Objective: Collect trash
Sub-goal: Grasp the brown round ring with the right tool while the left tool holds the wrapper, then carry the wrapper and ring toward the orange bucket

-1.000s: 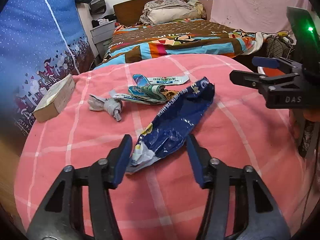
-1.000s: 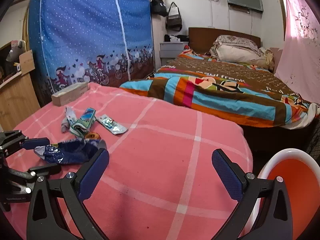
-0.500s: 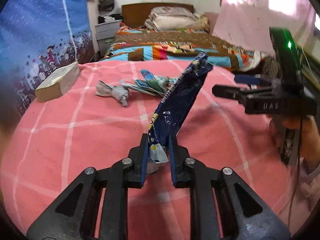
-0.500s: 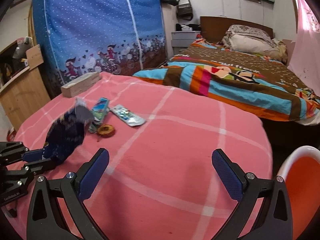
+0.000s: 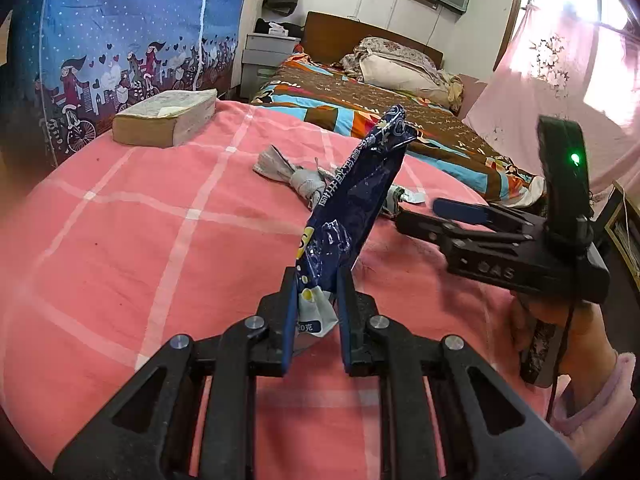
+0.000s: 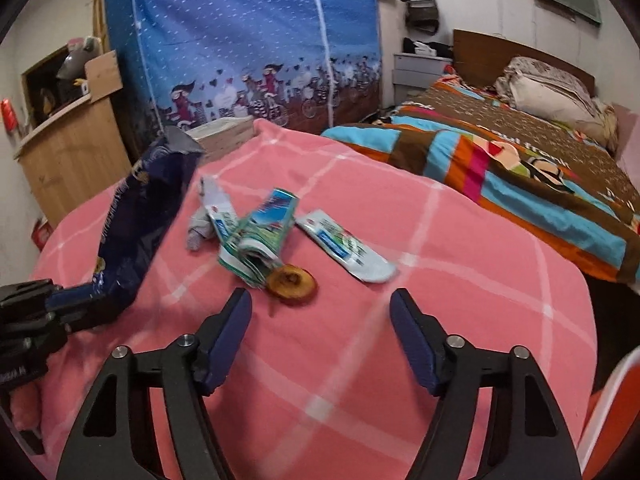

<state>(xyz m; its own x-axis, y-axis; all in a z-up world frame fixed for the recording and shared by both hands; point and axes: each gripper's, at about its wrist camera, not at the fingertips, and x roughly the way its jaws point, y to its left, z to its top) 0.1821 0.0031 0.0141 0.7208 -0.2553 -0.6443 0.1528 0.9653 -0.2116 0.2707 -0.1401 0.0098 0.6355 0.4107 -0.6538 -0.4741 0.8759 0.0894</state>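
L tongs [image 5: 316, 304] now lifted blue wrapper [image 5: 352, 208]; R tongs [image 6: 320, 328] narrower.

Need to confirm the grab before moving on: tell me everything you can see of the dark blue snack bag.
The dark blue snack bag is crinkled, glossy foil-like plastic with white lettering and a pale, yellow-dotted lower end. The left gripper pinches that end between shut fingers. The bag looks empty, flattened, and stands tilted up off the pink blanket, its torn top free in the air, touching nothing else.
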